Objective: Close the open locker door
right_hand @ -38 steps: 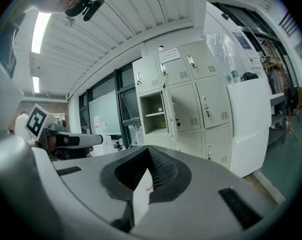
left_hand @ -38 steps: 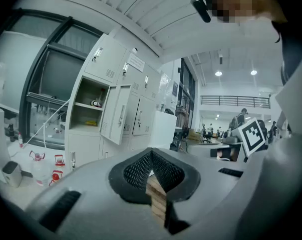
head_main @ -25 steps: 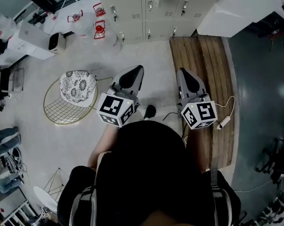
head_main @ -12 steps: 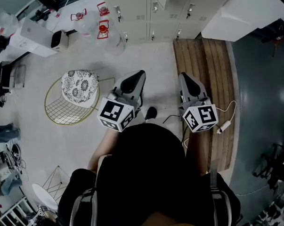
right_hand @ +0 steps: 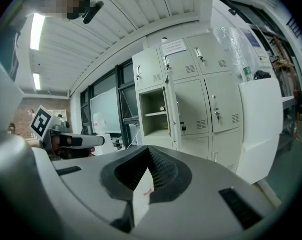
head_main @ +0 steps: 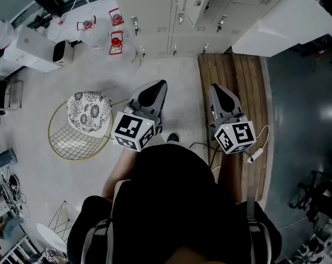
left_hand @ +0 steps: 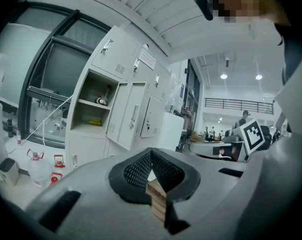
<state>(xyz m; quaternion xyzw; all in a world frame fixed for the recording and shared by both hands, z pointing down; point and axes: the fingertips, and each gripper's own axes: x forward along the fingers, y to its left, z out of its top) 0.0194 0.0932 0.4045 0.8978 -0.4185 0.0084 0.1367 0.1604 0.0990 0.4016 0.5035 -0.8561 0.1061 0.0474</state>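
A bank of cream lockers stands ahead, top of the head view. One locker door hangs open toward me; in the left gripper view this door swings out beside an open compartment with small items on its shelf. The right gripper view shows the same compartment with the door nearly edge-on. My left gripper and right gripper point at the lockers from some way off, both shut with nothing held.
A gold wire chair with a patterned cushion sits to the left. A wooden platform lies under the right gripper, with a cable and plug on it. Red-capped bottles stand by the lockers. A white cabinet is at right.
The lockers have drawn slightly nearer and the floor has slid back under me, as the person steps toward them. Both grippers stay shut, held out in front.
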